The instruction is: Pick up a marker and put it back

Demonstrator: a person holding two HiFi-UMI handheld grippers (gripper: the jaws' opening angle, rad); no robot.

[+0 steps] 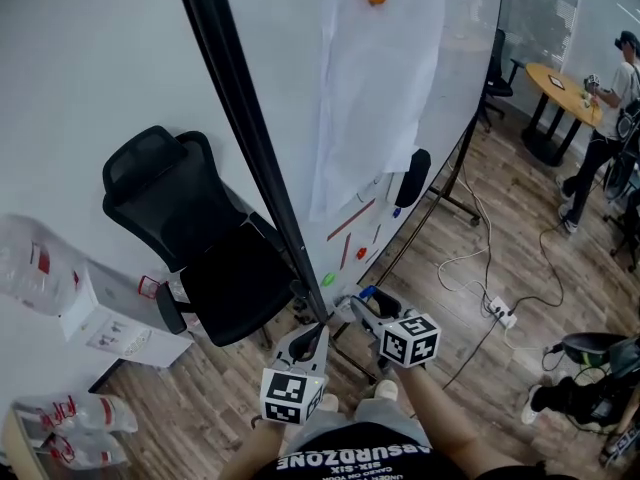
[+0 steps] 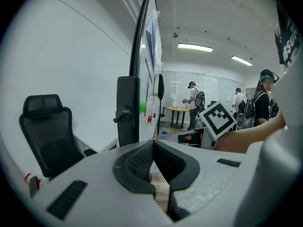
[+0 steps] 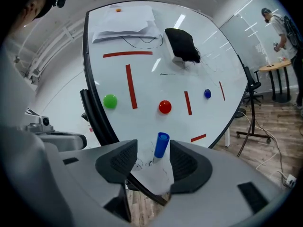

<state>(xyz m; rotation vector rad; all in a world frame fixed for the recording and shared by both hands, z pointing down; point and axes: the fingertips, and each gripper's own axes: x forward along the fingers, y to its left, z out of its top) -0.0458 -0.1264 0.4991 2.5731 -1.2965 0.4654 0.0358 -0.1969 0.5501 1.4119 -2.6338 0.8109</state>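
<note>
A marker with a blue cap [image 3: 161, 145] stands at the lower edge of the whiteboard [image 3: 142, 79], cap toward me, its lower end on a white, ink-smudged ledge [image 3: 152, 178]. My right gripper [image 3: 154, 146] is open around it; the cap sits between the two pads, nearer the right one, with a gap on the left. In the head view the right gripper [image 1: 357, 304] reaches to the board's bottom corner, where the blue cap [image 1: 367, 292] shows. My left gripper [image 1: 316, 332] hangs beside the board's black frame, shut and empty [image 2: 154, 144].
On the whiteboard are green [image 3: 110, 100], red [image 3: 164, 107] and blue [image 3: 207, 93] magnets, red strokes, a black eraser [image 3: 182, 45] and pinned paper [image 1: 370, 78]. A black office chair [image 1: 200, 238] stands to the left. Cables and a power strip [image 1: 500, 313] lie on the floor.
</note>
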